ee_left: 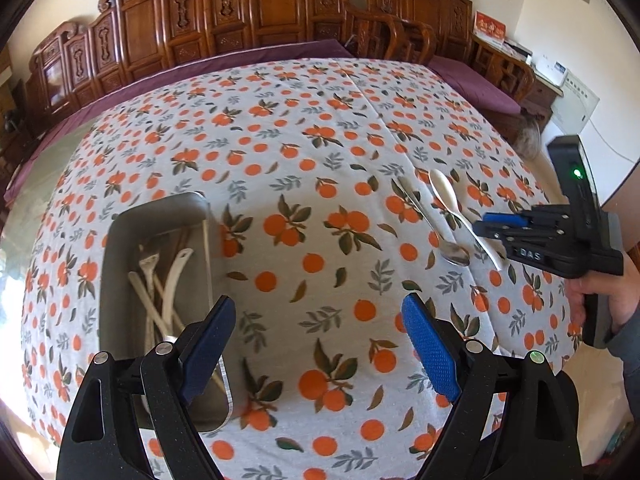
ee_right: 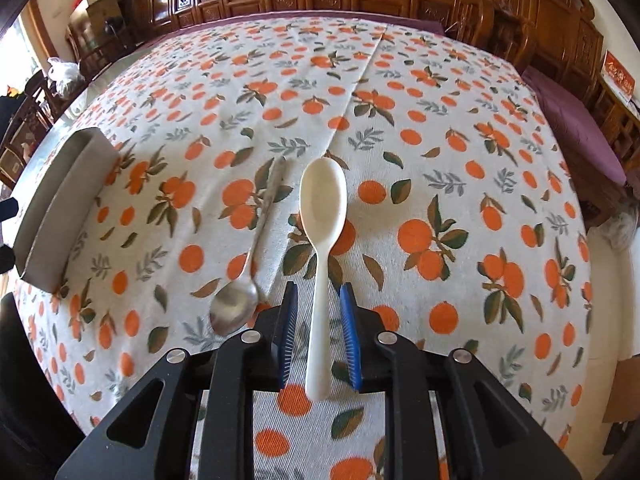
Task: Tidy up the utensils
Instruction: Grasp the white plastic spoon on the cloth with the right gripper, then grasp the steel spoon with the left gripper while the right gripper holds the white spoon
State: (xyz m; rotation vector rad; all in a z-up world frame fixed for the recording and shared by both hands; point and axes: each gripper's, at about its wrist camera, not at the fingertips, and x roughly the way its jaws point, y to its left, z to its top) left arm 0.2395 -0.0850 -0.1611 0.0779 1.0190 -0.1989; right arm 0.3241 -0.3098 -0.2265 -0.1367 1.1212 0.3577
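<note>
Over the orange-print tablecloth (ee_right: 460, 152), nearest: right gripper (ee_right: 319, 336) straddles the handle of the white spoon (ee_right: 322, 216), pads narrowly apart, a sliver of gap each side, no grip yet; lined up along the handle, likely for a pinch. Just beside it lies a metal spoon (ee_right: 240, 296), bowl toward the gripper. Left gripper (ee_left: 318, 348) hangs wide apart, empty, beside the steel tray (ee_left: 120, 248). Tray already holds white utensils and chopsticks (ee_left: 168, 280). Beyond: carved wooden screen (ee_left: 256, 12).
</note>
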